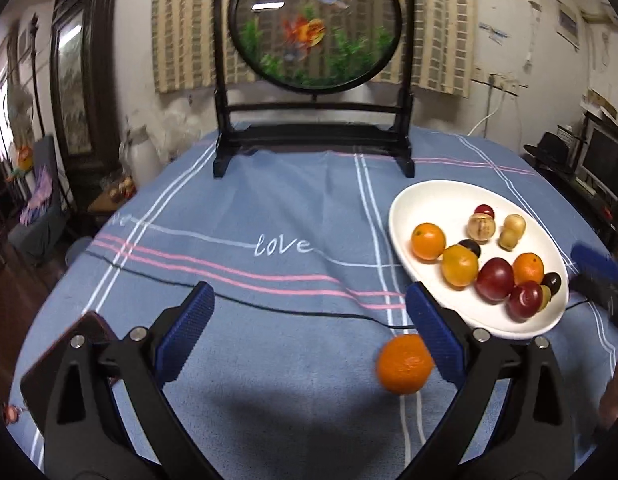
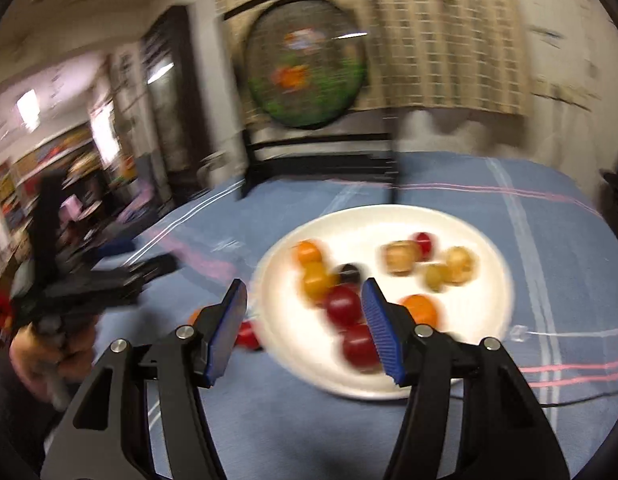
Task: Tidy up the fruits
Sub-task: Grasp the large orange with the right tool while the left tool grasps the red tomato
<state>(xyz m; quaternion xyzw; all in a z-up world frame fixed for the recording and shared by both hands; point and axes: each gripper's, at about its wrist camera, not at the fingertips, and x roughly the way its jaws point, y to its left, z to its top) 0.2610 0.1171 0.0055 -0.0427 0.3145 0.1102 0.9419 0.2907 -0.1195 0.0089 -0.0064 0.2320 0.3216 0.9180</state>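
Observation:
A white oval plate (image 1: 437, 200) on the blue tablecloth holds several fruits: oranges (image 1: 428, 241), red plums (image 1: 495, 279), dark and pale small fruits. A loose orange (image 1: 405, 364) lies on the cloth just inside my left gripper's right finger. My left gripper (image 1: 309, 328) is open and empty. In the blurred right wrist view, my right gripper (image 2: 305, 320) is open and empty, hovering over the near-left rim of the plate (image 2: 481, 312). A red fruit (image 2: 247, 334) lies on the cloth behind its left finger. The left gripper (image 2: 109, 280) shows at the left.
A black-framed round goldfish screen (image 1: 315, 24) stands at the table's far side. A black cable (image 1: 269, 304) runs across the cloth. A dark phone-like slab (image 1: 69, 356) lies at the near left. The table edge curves at left and right.

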